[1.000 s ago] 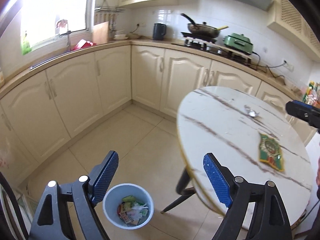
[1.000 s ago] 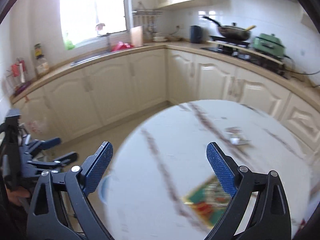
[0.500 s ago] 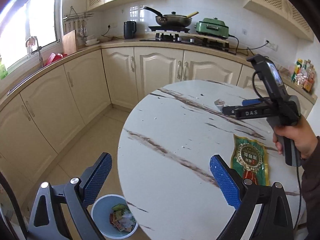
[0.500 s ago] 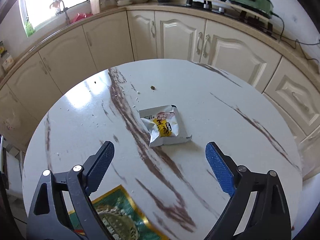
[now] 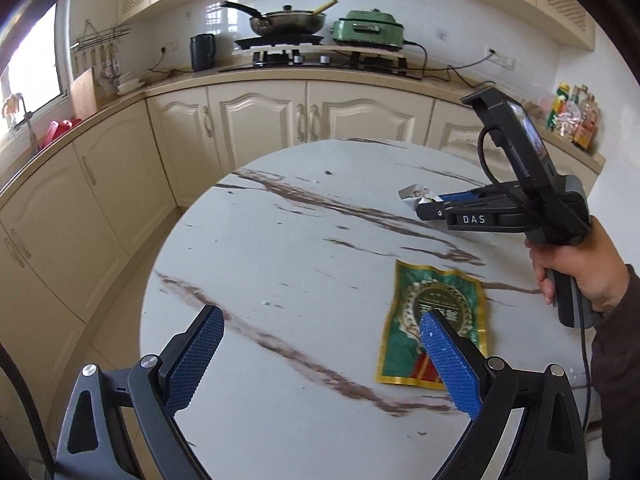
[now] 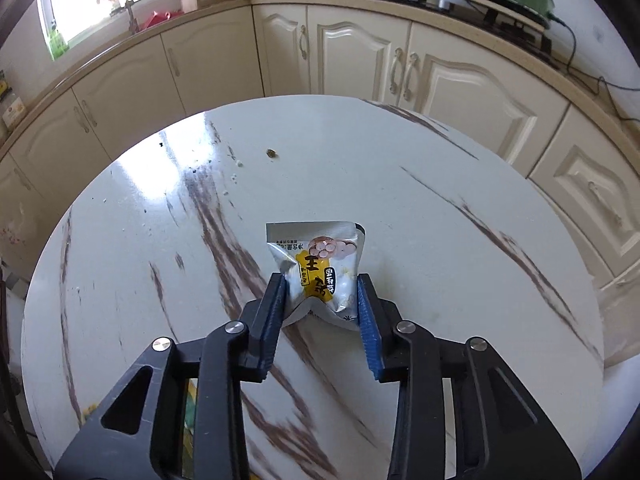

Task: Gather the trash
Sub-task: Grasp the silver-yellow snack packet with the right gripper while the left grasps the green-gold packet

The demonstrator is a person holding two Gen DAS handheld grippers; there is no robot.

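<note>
- Your right gripper is right over the silver snack packet near the middle of the round marble bench. The packet sits between the two blue fingers, which are closing on its near end; both pads look to be touching the foil edges, and the bottom edge is already buckling up.
- The packet's long axis runs away from you, pretty much in line with the fingers, so you're pinching it across its width.
- It's thin, crinkly foil, puffed and torn at one corner — I'd guess it crumples rather than resists.
- Your left gripper has its fingers wide apart with nothing between them, hovering above the bench.
- The flat green-and-gold wrapper lies just past the left gripper's right finger, its long axis pointing away. The left hand is nearer — but it lies flush, so probably fiddly to lift.
</note>
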